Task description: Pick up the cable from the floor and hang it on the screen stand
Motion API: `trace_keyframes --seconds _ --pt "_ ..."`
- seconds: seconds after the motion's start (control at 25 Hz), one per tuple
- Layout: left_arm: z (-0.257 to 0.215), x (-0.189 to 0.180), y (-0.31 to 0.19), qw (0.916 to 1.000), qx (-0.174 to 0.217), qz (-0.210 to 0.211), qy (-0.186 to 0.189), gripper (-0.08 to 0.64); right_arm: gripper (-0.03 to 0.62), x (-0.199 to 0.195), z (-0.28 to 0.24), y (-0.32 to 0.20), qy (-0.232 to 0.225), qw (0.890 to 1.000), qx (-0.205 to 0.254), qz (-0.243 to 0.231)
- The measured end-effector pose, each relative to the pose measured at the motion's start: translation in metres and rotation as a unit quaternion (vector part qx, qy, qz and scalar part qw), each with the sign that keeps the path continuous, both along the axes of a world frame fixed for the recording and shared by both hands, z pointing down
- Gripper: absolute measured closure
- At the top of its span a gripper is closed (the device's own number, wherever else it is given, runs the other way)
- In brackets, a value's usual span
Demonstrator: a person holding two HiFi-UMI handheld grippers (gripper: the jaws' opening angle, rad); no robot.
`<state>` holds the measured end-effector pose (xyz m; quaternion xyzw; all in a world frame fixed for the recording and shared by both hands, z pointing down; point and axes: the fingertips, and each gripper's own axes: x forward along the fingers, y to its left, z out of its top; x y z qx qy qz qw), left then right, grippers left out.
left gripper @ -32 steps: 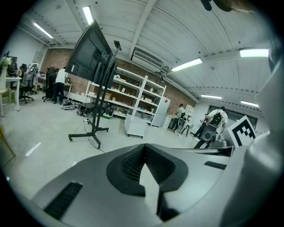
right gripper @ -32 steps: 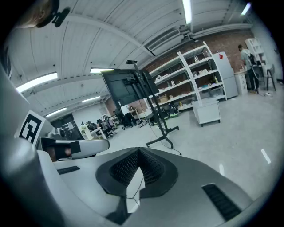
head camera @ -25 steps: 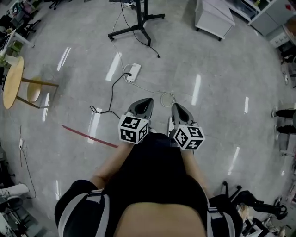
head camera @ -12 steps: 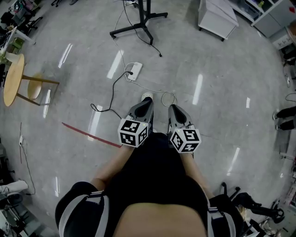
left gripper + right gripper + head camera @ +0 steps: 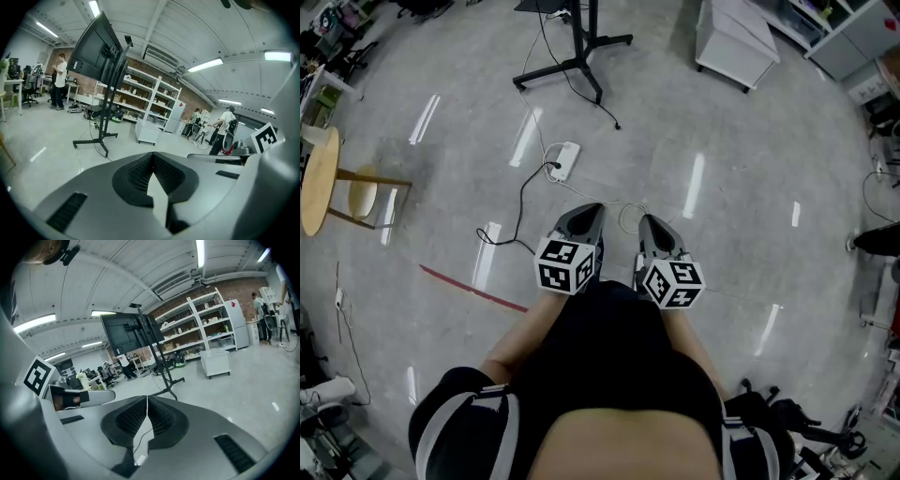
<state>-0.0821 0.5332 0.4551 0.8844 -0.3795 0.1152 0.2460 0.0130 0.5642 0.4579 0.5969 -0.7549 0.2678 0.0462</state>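
A white cable lies on the grey floor, its small coil [image 5: 628,215] showing between the tips of my two grippers in the head view. From there it runs to a white power strip [image 5: 565,159]. My left gripper [image 5: 590,210] and right gripper [image 5: 646,221] hang side by side above the coil, both shut and empty. In the left gripper view the left gripper [image 5: 152,154] has its jaws closed tip to tip. The right gripper [image 5: 147,397] looks the same in its own view. The screen stand [image 5: 573,58] is further ahead, carrying a dark screen [image 5: 95,50] [image 5: 125,333].
A black cable [image 5: 521,202] trails from the power strip to the left. A round wooden table [image 5: 317,180] stands at far left, a white cabinet [image 5: 734,39] at the back right. Red tape [image 5: 472,289] marks the floor. People [image 5: 60,80] stand in the background by shelving [image 5: 206,326].
I have stepped forward with both grippers. The power strip and the white coil have come nearer, and the coil now sits between the two gripper tips. Both stay shut.
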Motion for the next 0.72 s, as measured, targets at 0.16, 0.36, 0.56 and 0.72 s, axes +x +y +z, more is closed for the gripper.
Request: trace_keyframes --seconds 0.16,0.36,0.56,0.72 --pt "-0.004 0.011 -0.041 1.0 0.002 0.008 -0.001 0.554 0.568 0.006 0.002 -0.036 -0.011 1.0 -0.013 0.004" --pt "-0.009 0.015 -0.084 0.9998 -0.008 0.019 -0.005 0.554 0.568 0.009 -0.004 -0.086 -0.016 1.0 -0.019 0.0" --pt "-0.006 0.014 -0.136 0.9997 -0.017 0.015 -0.011 0.554 0.568 0.015 -0.005 -0.133 -0.019 1.0 -0.021 0.009" --pt "-0.008 0.014 -0.176 0.9997 -0.016 0.017 -0.009 0.554 0.568 0.018 -0.006 -0.167 -0.021 0.999 -0.026 0.021"
